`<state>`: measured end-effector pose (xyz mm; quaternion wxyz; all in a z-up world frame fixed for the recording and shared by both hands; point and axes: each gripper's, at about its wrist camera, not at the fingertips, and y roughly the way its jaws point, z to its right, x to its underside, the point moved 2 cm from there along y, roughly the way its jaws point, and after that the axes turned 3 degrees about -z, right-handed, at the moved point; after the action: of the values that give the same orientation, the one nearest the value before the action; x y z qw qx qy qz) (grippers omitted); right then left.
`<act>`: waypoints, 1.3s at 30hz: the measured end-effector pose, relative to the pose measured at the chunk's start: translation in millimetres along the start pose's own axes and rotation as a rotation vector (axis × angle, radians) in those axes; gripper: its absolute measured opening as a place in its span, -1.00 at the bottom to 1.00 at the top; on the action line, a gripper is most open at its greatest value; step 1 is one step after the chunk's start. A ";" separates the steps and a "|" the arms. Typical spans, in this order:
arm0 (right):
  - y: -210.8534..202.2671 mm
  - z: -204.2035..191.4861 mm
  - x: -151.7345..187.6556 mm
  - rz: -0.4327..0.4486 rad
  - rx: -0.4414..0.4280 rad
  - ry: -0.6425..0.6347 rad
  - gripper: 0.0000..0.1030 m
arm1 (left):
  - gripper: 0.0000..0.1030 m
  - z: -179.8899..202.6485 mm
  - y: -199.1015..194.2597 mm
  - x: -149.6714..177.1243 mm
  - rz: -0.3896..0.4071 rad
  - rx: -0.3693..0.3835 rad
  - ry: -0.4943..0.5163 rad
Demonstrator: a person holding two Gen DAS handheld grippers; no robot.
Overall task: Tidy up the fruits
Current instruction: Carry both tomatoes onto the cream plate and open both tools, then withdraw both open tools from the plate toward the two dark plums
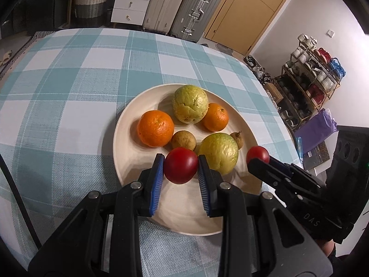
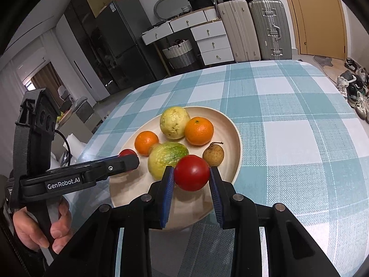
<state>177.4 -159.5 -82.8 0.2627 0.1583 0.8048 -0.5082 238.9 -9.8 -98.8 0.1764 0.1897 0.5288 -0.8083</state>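
A cream plate (image 1: 129, 138) (image 2: 230, 124) on the checked tablecloth holds two green guavas (image 1: 190, 103) (image 2: 174, 122), two oranges (image 1: 155, 128) (image 2: 199, 130) and two small brown fruits (image 1: 183, 140) (image 2: 213, 154). My left gripper (image 1: 181, 168) is shut on a red tomato (image 1: 181, 165) just above the plate's near part. My right gripper (image 2: 191, 173) is shut on another red tomato (image 2: 191, 172) over the plate's near right side. The right gripper also shows in the left wrist view (image 1: 258, 159), the left one in the right wrist view (image 2: 128, 159).
The table (image 1: 69, 80) (image 2: 288, 115) has a blue and white checked cloth. Beyond its far edge stand suitcases (image 1: 182, 7), white drawers (image 2: 212, 41) and a woven basket (image 1: 91, 3). A shelf of crockery (image 1: 311, 73) is to the right, shoes (image 2: 355, 87) on the floor.
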 end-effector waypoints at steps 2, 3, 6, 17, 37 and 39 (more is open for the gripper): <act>2.6 1.5 -1.0 -0.001 0.000 0.003 -0.39 | -0.50 0.2 2.7 -0.9 -0.003 0.000 0.001; 3.6 2.3 -1.5 0.000 0.000 0.006 -0.39 | -0.50 0.4 3.2 -1.2 -0.003 0.001 0.001; 6.8 4.3 -3.3 -0.002 0.001 0.013 -0.39 | -0.50 0.6 5.5 -3.3 -0.003 0.005 0.002; -5.8 0.4 -5.0 0.051 0.007 -0.007 0.02 | -0.31 -3.0 -2.5 -6.7 0.018 0.029 -0.038; -57.1 -21.7 -3.0 0.152 0.006 -0.027 0.51 | -0.09 18.2 -55.4 13.8 0.082 -0.074 0.016; -62.6 -24.6 -1.6 0.161 0.005 -0.030 0.52 | -0.05 19.7 -61.3 19.3 0.085 -0.081 0.019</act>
<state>139.6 -164.4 -27.3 0.3142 0.2153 0.7843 -0.4897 190.1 -6.3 -52.7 0.2131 0.2126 0.5543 -0.7760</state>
